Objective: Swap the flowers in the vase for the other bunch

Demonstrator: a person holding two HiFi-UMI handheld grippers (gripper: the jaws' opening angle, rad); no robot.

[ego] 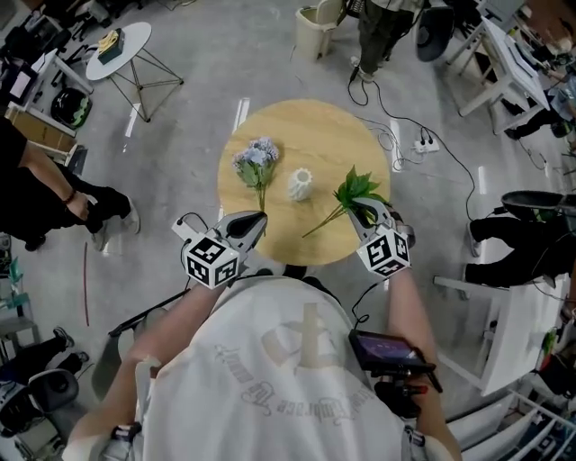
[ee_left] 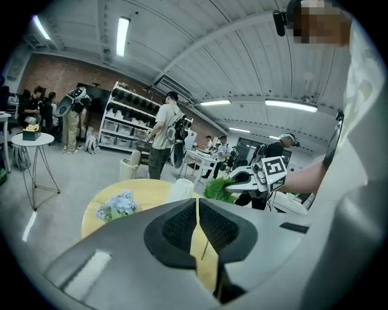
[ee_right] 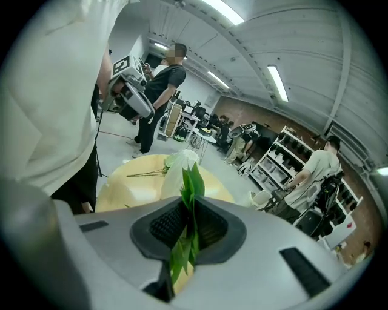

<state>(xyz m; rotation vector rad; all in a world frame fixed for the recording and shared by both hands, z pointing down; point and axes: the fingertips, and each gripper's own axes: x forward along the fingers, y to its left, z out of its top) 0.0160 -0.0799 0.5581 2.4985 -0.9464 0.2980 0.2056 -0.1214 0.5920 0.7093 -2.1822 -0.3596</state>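
Shirt [ego: 270, 360]: white with pale print, worn by the person, seen at the bottom of the head view.
Green bunch [ego: 357, 189]: held over the right side of the table [ego: 315, 122]; its leaves are pinched between the pads of the right gripper [ego: 364, 216], and its thin stem is slanted toward the table's near edge.
Vase [ego: 300, 185]: white, stood upright near the table's middle, between the two bunches; both bunches are outside it.
Blue flowers [ego: 256, 162]: laid flat on the table's left side, stems pointed at the left gripper [ego: 261, 221].
Left gripper: jaws are pressed together on nothing; its tip is just beside the stem ends, and contact cannot be told.
Table: round, wooden.
Surroundings: a side table [ego: 135, 31], a bin [ego: 313, 27] and a power strip [ego: 423, 144] are set on the grey floor [ego: 198, 90].
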